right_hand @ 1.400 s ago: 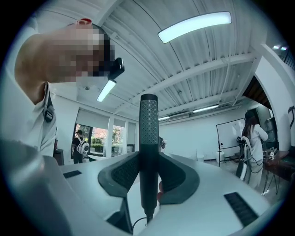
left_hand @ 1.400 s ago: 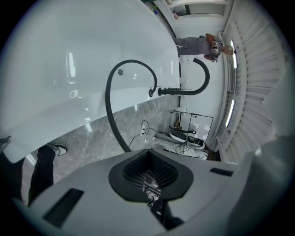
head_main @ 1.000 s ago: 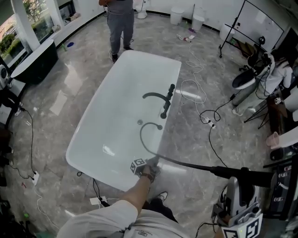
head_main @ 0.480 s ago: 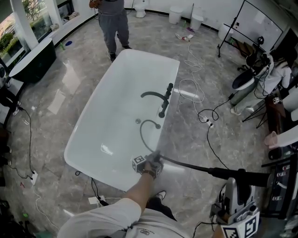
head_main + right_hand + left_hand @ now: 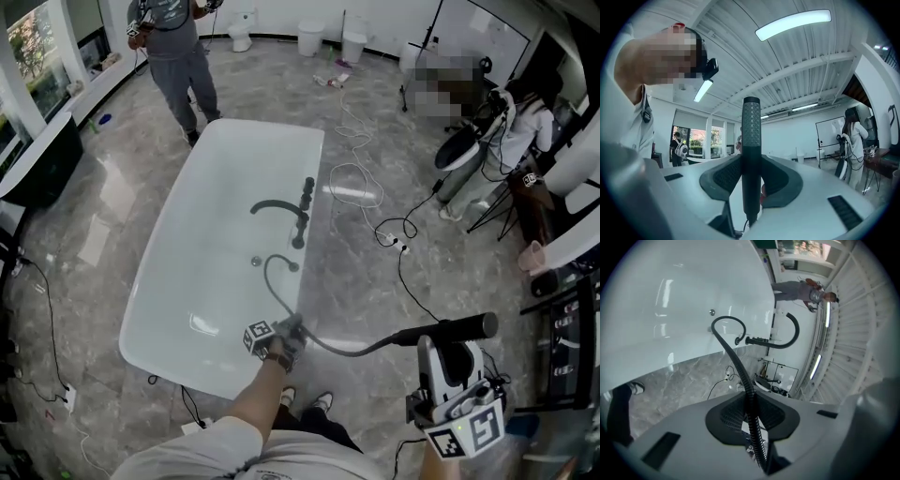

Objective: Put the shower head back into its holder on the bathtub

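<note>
The white bathtub (image 5: 159,272) has a black faucet (image 5: 279,208) and black fittings (image 5: 307,192) on its right rim. A black ribbed hose (image 5: 272,272) loops up from that rim to my left gripper (image 5: 292,328) at the tub's near corner. Its jaws have just been closing, and the hose (image 5: 729,350) now sits pinched between the pads of the left gripper (image 5: 751,414). From there the hose sags across to the black stick shower head (image 5: 450,328). My right gripper (image 5: 437,345) is shut on the shower head, which stands upright (image 5: 751,126) between the pads of the right gripper (image 5: 751,185).
A person (image 5: 173,56) stands at the tub's far end, and another (image 5: 514,117) at the right among stands and gear. White cables (image 5: 370,211) trail over the marble floor right of the tub. A dark tub (image 5: 37,169) stands at the left wall.
The left gripper has lifted slightly with the hose. The hose between the two grippers ran nearly straight and now hangs in a curve. The head view has swung right.
</note>
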